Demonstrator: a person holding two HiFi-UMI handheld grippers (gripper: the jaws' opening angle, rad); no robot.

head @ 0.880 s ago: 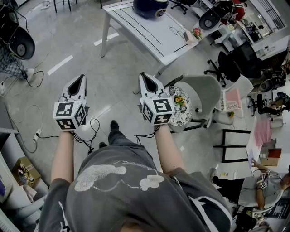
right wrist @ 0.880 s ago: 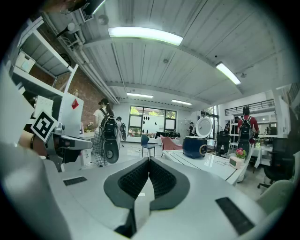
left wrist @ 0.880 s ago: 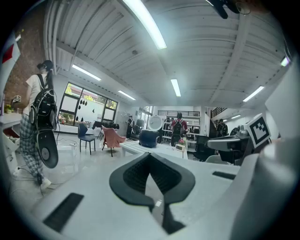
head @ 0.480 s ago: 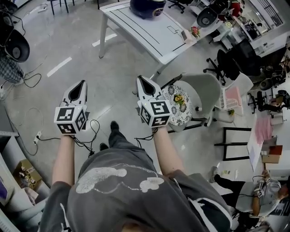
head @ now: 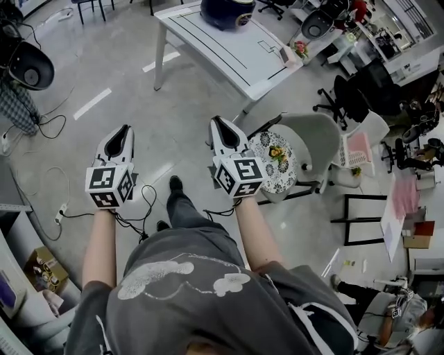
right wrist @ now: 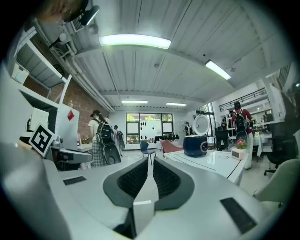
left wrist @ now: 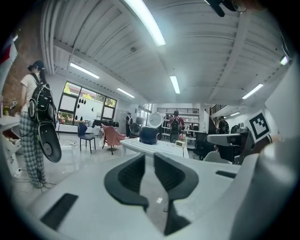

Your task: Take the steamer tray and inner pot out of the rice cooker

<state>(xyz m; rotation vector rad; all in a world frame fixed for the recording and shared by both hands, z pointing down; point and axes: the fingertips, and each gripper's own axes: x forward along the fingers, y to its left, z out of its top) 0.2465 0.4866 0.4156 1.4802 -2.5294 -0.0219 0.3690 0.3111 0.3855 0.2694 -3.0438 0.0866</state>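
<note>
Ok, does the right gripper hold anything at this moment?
No, the right gripper has its jaws together with nothing between them, and the rice cooker stands far ahead on the white table.

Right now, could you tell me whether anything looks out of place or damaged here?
Nothing looks spilled or damaged. The rice cooker sits upright on the white table; only loose cables trail across the floor.

Bright, even light from ceiling strips, heavy fisheye warp and dark corners, distant figures perhaps slightly soft.
</note>
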